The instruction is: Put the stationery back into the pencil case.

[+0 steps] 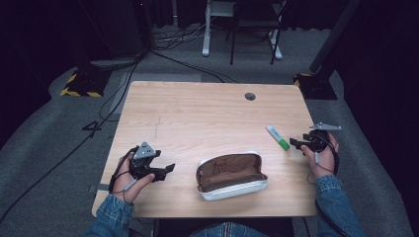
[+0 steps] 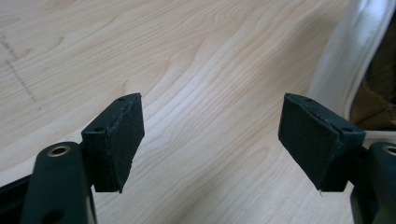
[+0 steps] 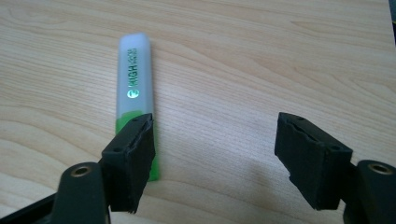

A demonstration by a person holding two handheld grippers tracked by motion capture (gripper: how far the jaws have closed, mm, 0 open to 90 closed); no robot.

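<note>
Here we rest both hands on the tabletop (image 1: 207,113). The open pouch (image 1: 231,176) lies near its front edge, between our grippers. The green highlighter (image 1: 278,138) lies just beside the right gripper (image 1: 298,143), fingers apart, empty. The left gripper (image 1: 168,170), likewise spread, holds nothing.

Setting: recording studio or lab bay, not a home. Evidence: black curtains (image 1: 59,29) closing off the back and sides; grey carpet floor (image 1: 44,148); loose black cables (image 1: 106,106) trailing across it; stand base marked with yellow-black hazard tape (image 1: 79,86); white frame legs (image 1: 206,34) behind; one light wooden bench (image 1: 207,118) with a cable grommet (image 1: 250,96).
</note>
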